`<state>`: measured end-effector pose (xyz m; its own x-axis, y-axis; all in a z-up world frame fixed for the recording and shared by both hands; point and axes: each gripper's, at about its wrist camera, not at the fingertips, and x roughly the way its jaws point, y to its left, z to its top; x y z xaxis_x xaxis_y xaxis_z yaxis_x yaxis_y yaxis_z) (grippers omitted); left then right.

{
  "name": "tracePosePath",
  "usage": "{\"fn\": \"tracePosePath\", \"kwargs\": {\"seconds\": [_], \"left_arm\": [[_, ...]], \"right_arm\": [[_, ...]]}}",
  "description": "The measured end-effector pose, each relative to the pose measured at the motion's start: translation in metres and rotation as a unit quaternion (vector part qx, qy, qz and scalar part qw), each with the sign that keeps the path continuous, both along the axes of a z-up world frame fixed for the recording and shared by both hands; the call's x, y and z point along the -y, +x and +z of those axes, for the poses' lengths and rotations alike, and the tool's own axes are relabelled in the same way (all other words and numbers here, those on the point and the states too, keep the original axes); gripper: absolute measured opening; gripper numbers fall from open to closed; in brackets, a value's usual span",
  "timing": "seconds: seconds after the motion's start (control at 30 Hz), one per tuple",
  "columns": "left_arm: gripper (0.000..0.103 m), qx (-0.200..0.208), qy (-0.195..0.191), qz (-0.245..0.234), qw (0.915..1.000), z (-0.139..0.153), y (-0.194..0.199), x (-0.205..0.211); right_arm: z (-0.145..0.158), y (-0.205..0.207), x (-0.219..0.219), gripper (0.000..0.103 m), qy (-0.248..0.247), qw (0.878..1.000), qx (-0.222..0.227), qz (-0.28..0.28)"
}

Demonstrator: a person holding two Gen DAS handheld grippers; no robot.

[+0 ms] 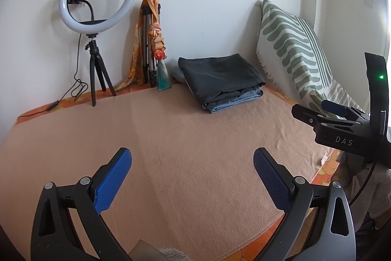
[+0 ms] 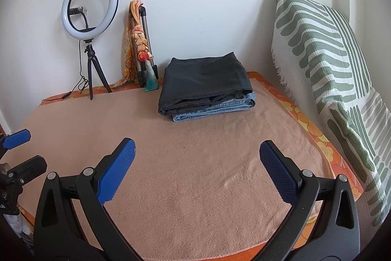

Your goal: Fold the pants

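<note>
The dark pants [image 2: 205,80] lie folded on top of folded jeans [image 2: 220,107], far out in front of the fingers, near the wall. The left gripper [image 1: 191,177] and the right gripper [image 2: 196,170] both have their blue fingers wide apart with nothing in them, above the tan blanket [image 2: 195,163]. A ring light [image 2: 90,5] stands off to the left of the fingers, and a striped pillow [image 2: 325,53] leans to the right.

Bed [image 2: 195,187] under peach blanket; folded pants stack [image 2: 207,87] at back; ring light tripod [image 2: 91,75] far-left.
</note>
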<state>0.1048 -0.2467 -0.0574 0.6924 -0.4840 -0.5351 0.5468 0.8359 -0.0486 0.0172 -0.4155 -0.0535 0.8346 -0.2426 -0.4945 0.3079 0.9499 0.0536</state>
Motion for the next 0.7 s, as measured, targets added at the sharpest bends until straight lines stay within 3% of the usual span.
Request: {"fn": "tracePosePath", "kwargs": {"seconds": [0.7], "left_arm": [[0.100, 0.007, -0.006, 0.014, 0.9999, 0.0046, -0.0017, -0.0097]], "right_arm": [[-0.0041, 0.0059, -0.0079, 0.103, -0.003, 1.000, -0.005, 0.011]]}}
